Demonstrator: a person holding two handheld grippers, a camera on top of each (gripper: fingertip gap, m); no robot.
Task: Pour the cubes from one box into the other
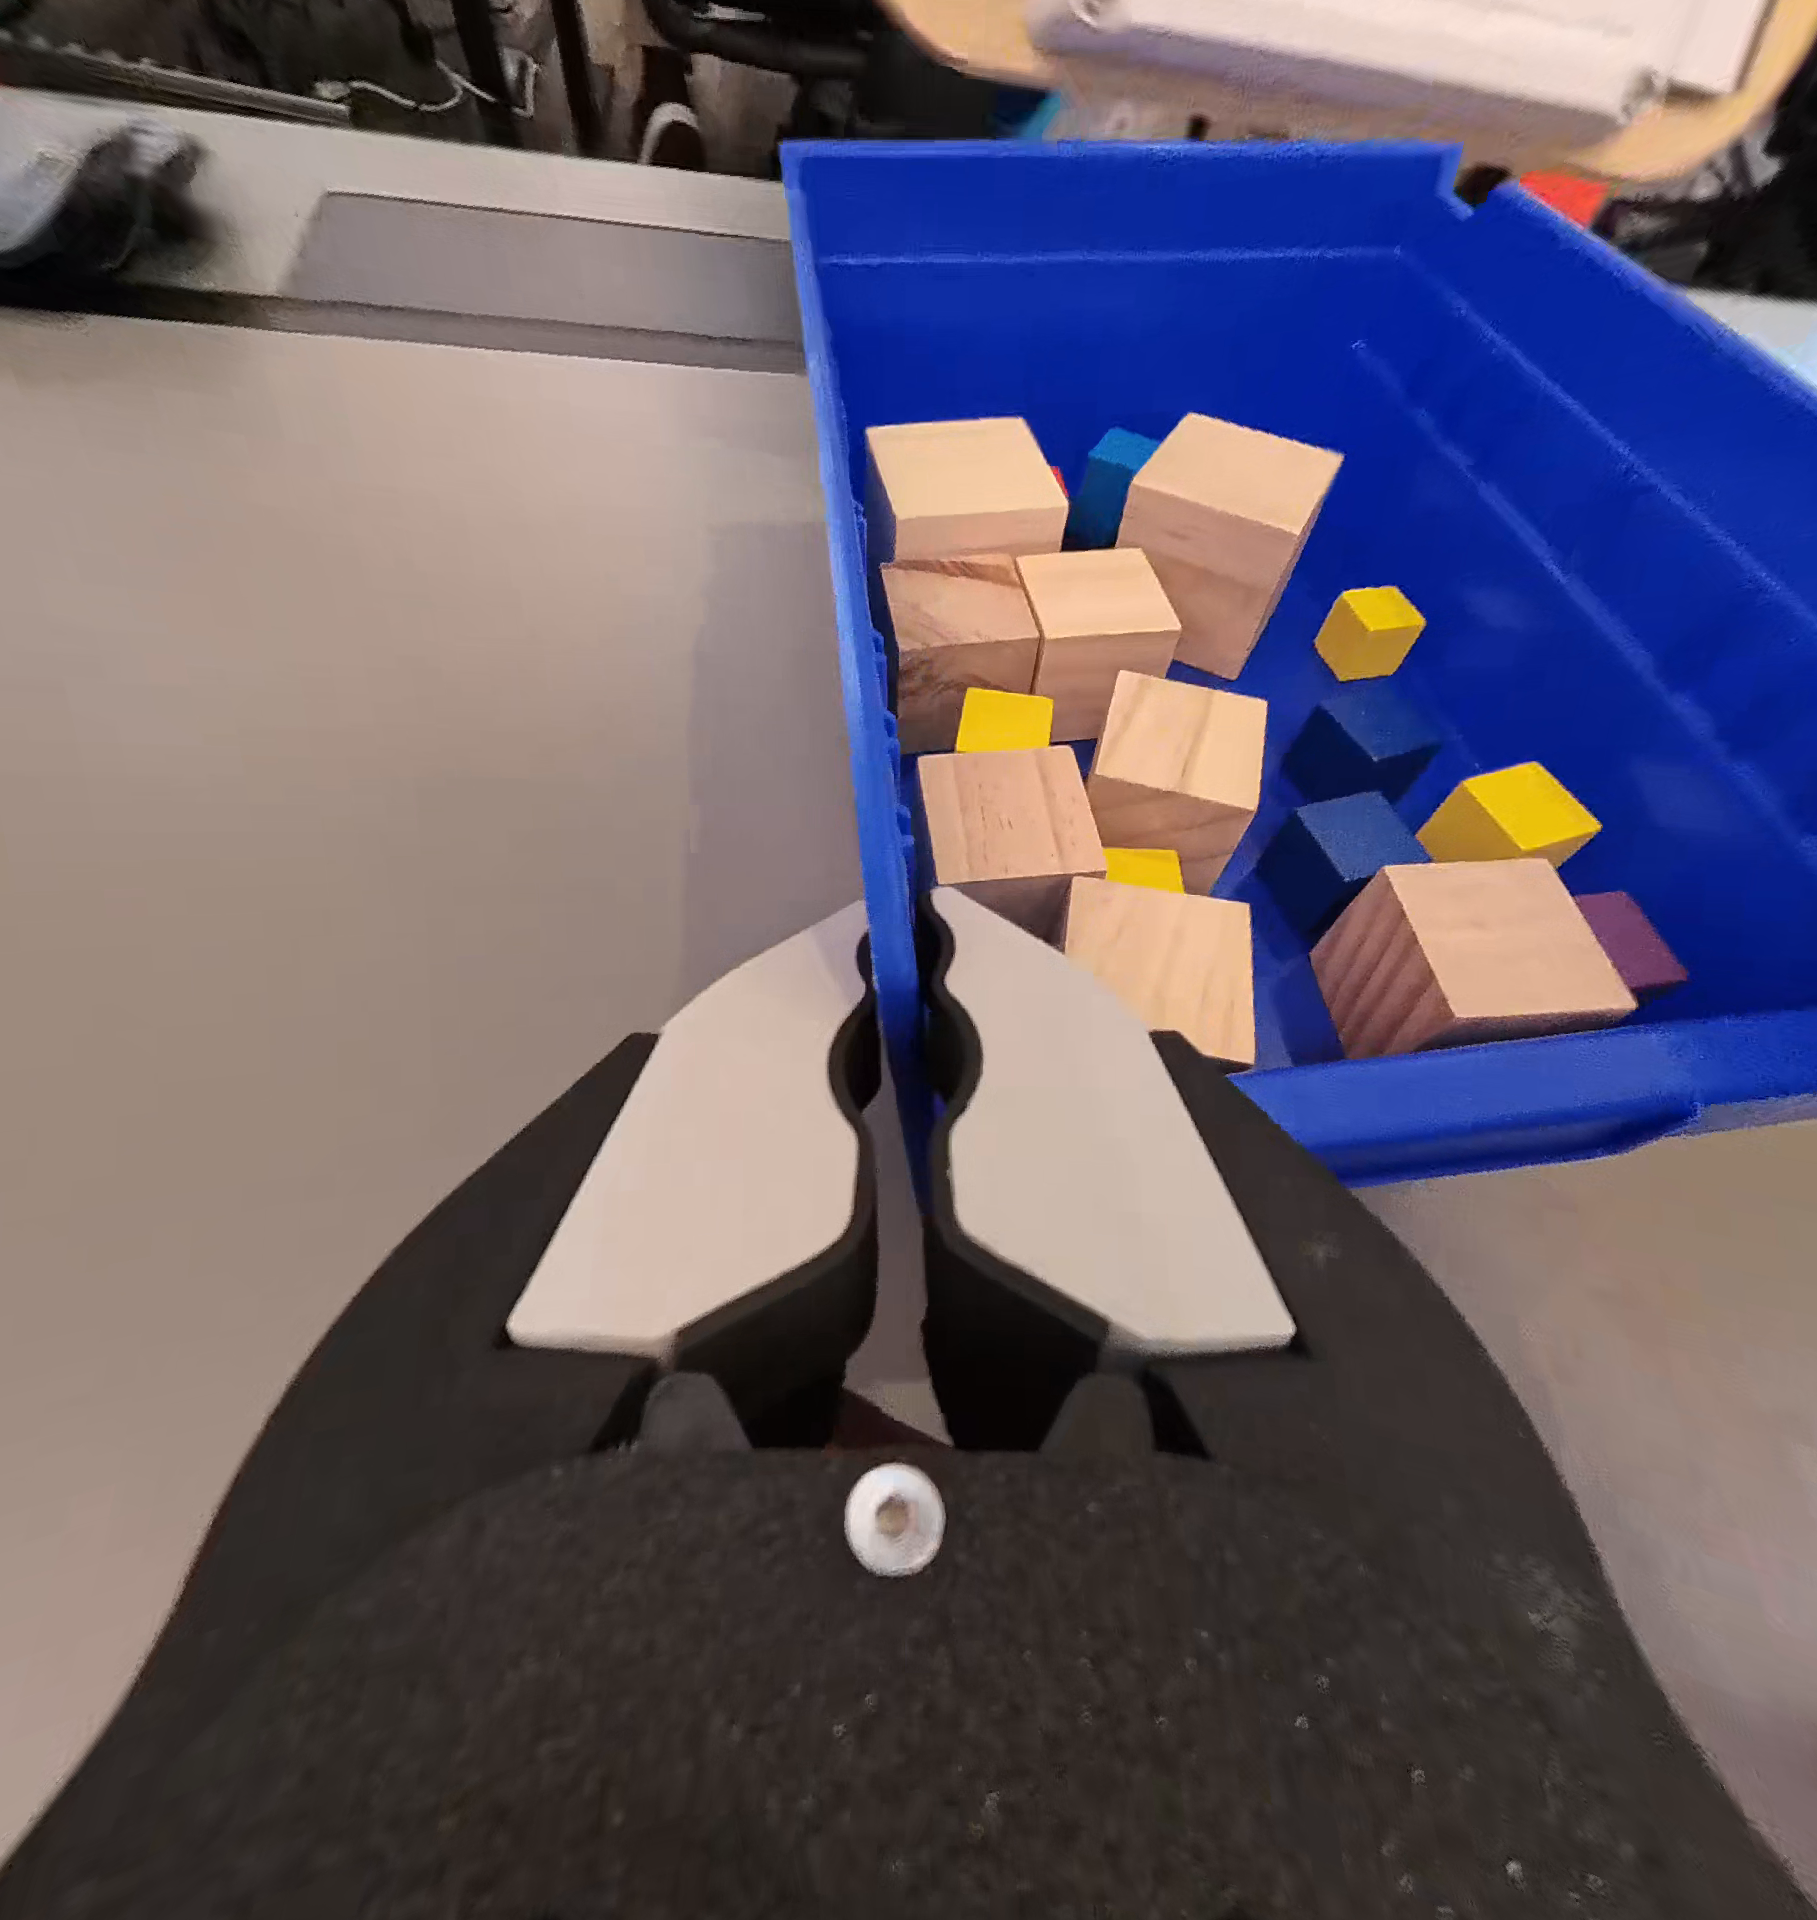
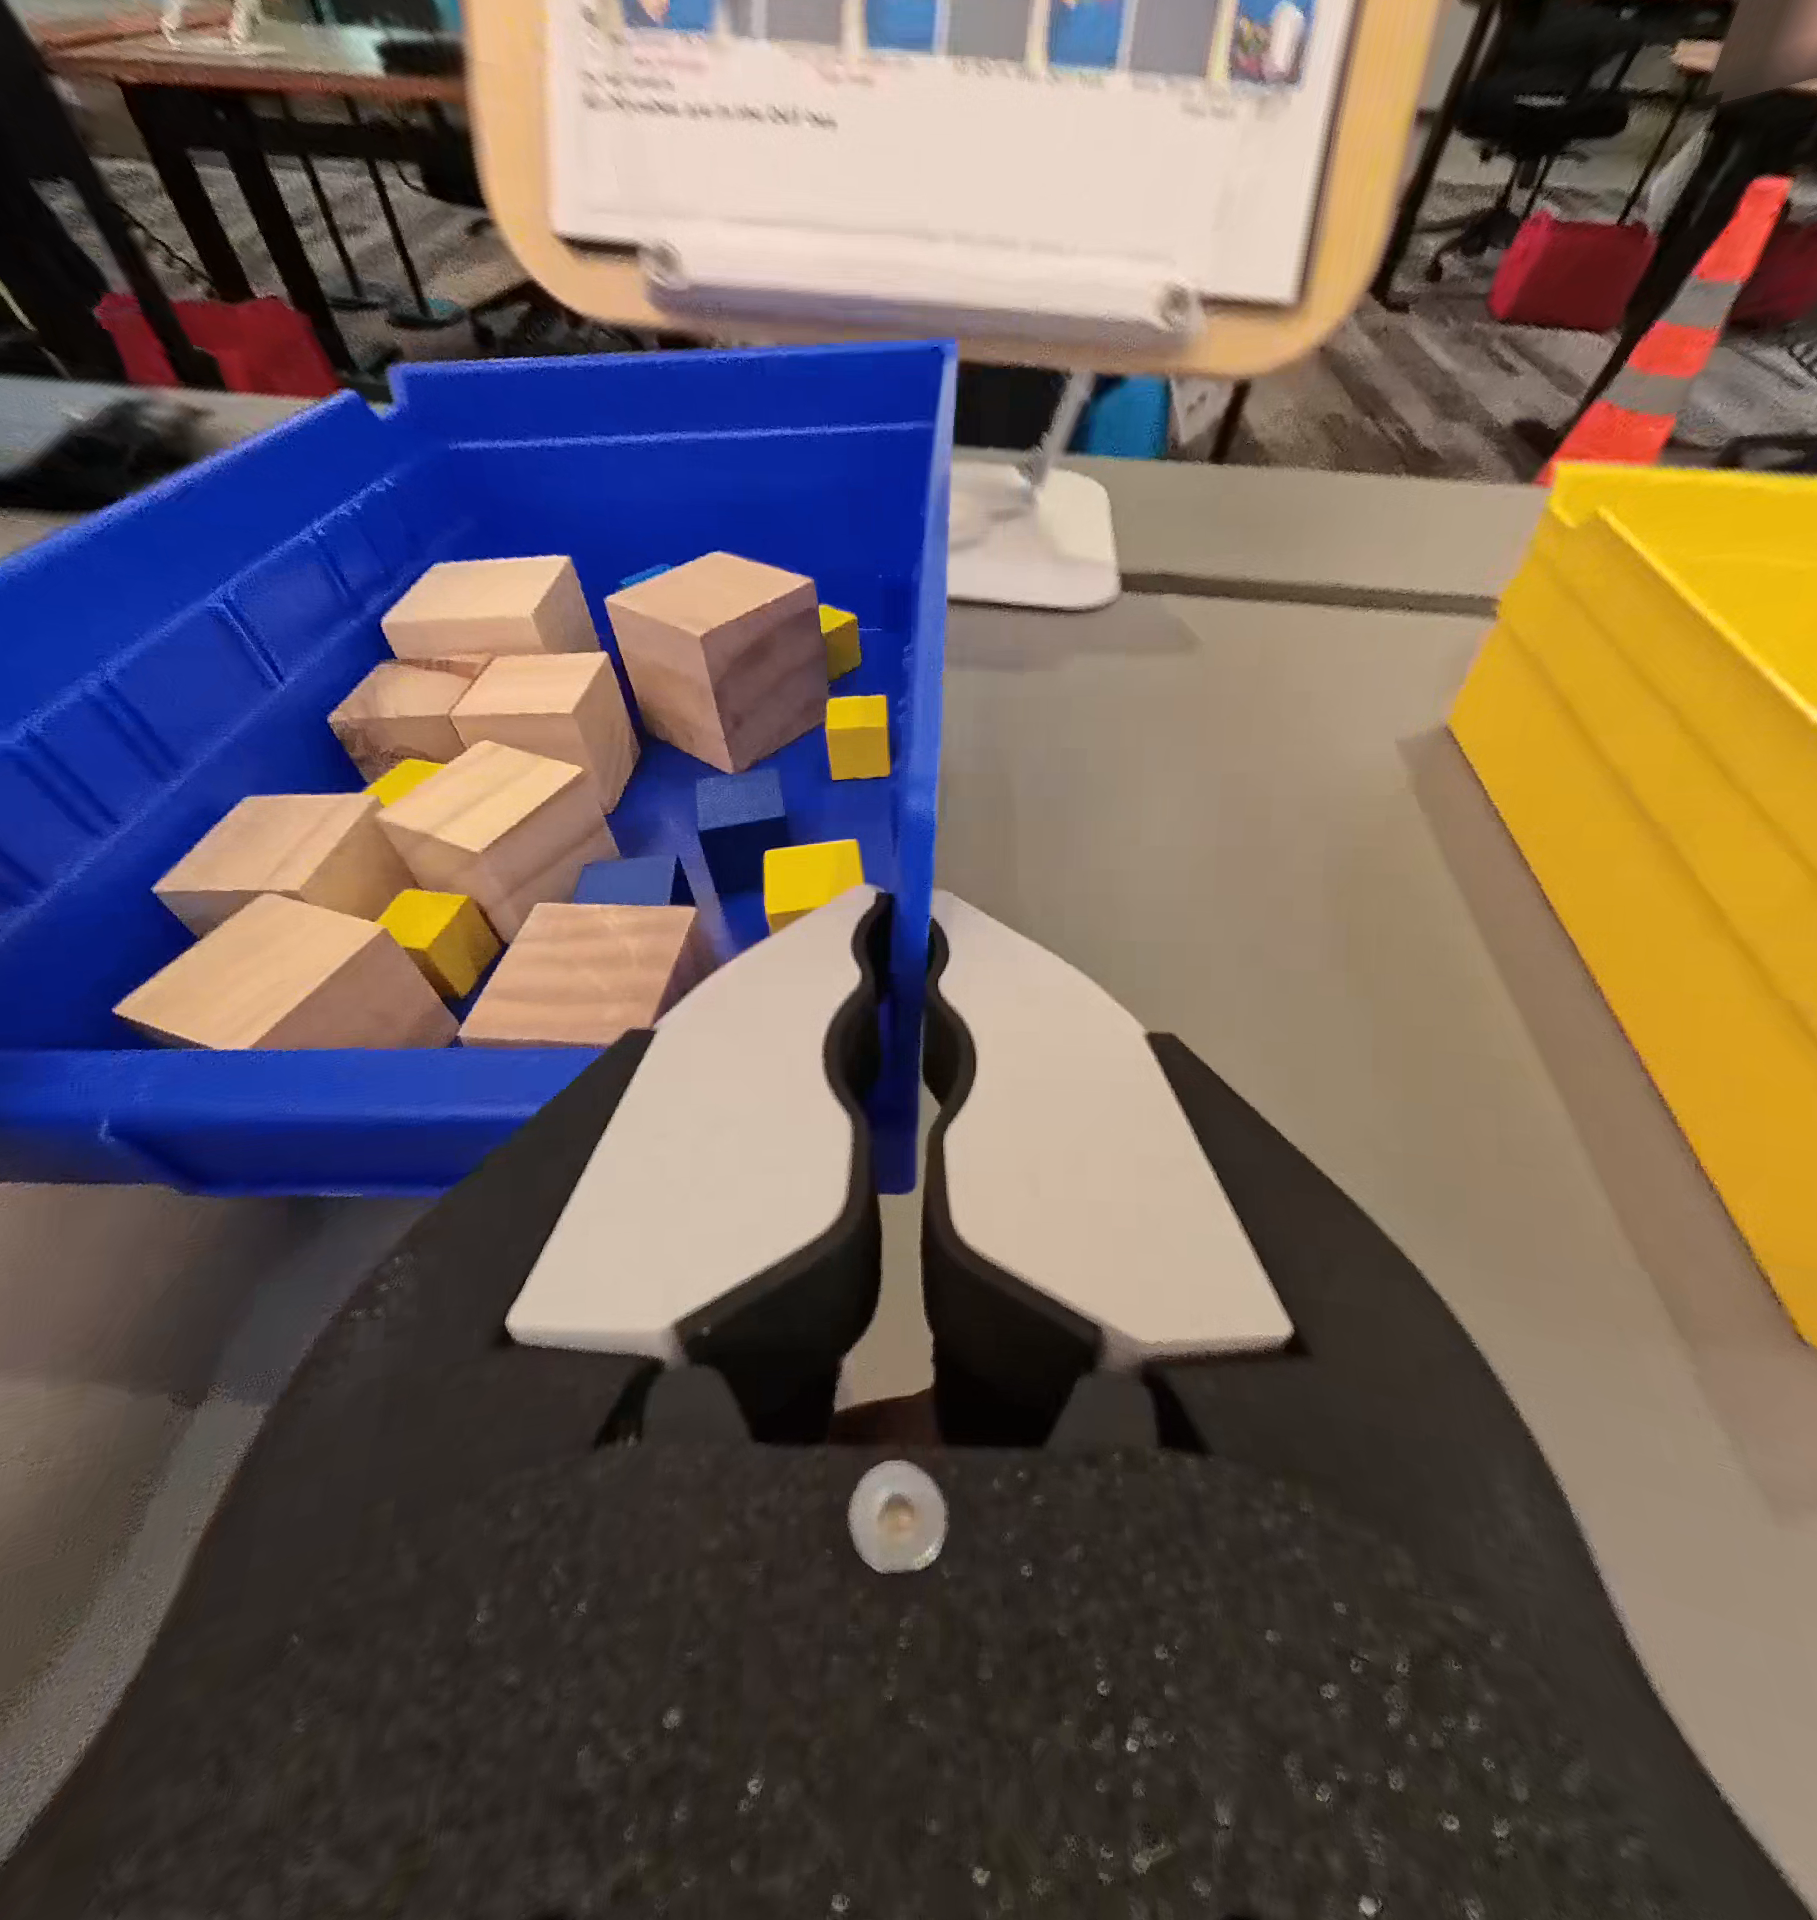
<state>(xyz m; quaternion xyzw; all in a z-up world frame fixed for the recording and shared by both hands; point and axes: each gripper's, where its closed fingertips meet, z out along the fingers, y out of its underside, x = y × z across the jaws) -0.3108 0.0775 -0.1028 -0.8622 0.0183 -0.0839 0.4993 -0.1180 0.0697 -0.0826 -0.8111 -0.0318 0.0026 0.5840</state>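
Both claws are closed on the blue box [image 1: 1351, 343], each one on a side wall near the front corner. Left claw [image 1: 896, 940] pinches the left wall of the box, with one finger outside and one finger inside, and the wall stands thin in the narrow gap between them. Right claw [image 2: 904, 925] pinches the right wall [image 2: 925, 644] in the same way. In the left wrist view the blue box fills the part from 12 to 3 o'clock, and in the right wrist view it fills the part from 9 to 12 o'clock. Inside it lie many cubes: large wooden cubes [image 1: 966, 488] of pale colour, small yellow cubes [image 1: 1369, 632], dark blue cubes [image 1: 1335, 857] and one purple cube [image 1: 1631, 943]. Most of the wooden cubes are gathered towards the left wall, and several small ones lie loose on the blue floor. Whether the box rests on the grey table [image 1: 384, 727] or is lifted from it, I cannot tell. In the right wrist view the yellow box [image 2: 1693, 790] stands on the table at 3 o'clock, well apart from the blue one. Behind the blue box, at 12 o'clock, a board with a paper sheet [image 2: 935, 156] stands on a white stand [image 2: 1039, 540], and an orange cone [image 2: 1683, 343] is seen at 1 o'clock, beyond the table.
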